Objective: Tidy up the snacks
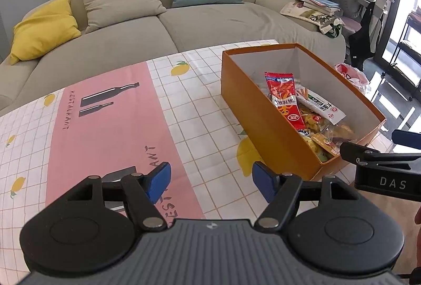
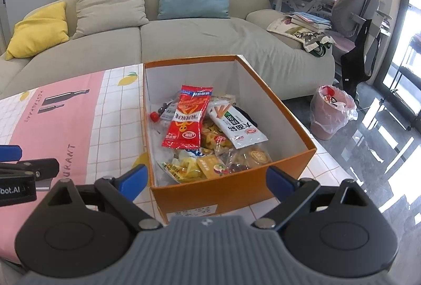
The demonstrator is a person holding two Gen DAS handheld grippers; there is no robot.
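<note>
Right hand-held gripper [image 2: 206, 181] hung released, blue fingers straddling near wall of orange box [image 2: 286, 111]. Left hand-held gripper [image 1: 210, 181] released too, over bare tablecloth [image 1: 110, 127] beside box. Snacks [image 2: 208, 137] piled inside box; box apparently near counter edge.

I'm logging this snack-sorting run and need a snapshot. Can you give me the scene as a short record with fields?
container: orange box, open, on the tablecloth
contents: red packet on top, white packet beside it, yellow and clear packs beneath
left gripper: open, empty, over the tablecloth
right gripper: open, empty, at the box's near wall
loose snacks on the cloth: none visible
</note>
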